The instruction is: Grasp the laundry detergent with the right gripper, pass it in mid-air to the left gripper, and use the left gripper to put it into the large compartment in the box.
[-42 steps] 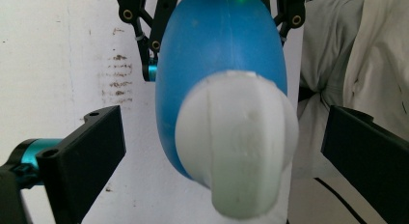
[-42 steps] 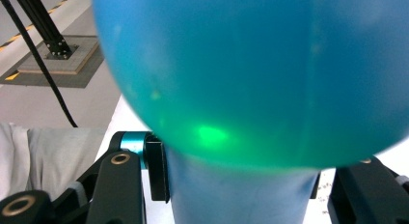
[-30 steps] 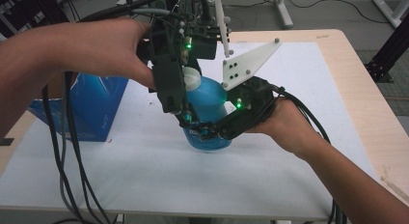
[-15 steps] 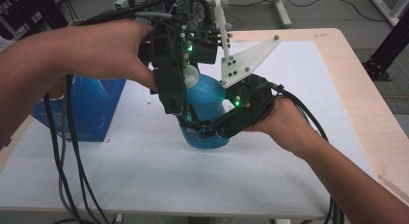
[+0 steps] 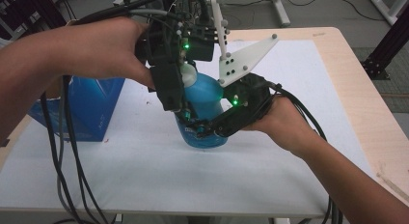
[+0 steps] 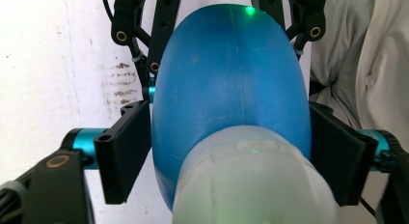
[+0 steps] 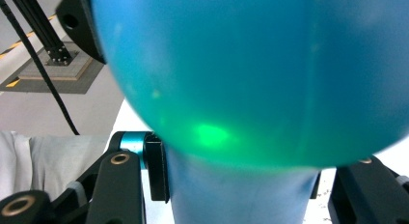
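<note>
- Table (image 5: 337, 64): light wood top, white mat (image 5: 299, 79) over most of it, smudged with dark marks in the left gripper view. Grey floor behind, black frame legs (image 5: 390, 45) at the right, cables on the floor.
- Blue box (image 5: 91, 108) stands at the mat's left edge, well apart from the bottle.
- Blue bottle (image 5: 205, 96) stands upright near mat centre, white cap (image 5: 189, 75) on top; translucent blue, narrow lower body flaring to a wide shoulder.
- Left gripper (image 5: 181, 110) comes down from above; left hand (image 5: 96, 50) holds it. In its own view the jaws sit against both sides of the bottle's body just below the cap, closed onto it.
- Right gripper (image 5: 202, 130) comes in from the right, low, right hand (image 5: 284, 122) behind it. Its own view shows the jaws flanking the bottle's narrow lower section, left pad touching; right side contact cannot be told for sure, but it appears clamped.
- Green LEDs glow on both grippers, reflected on the bottle.
</note>
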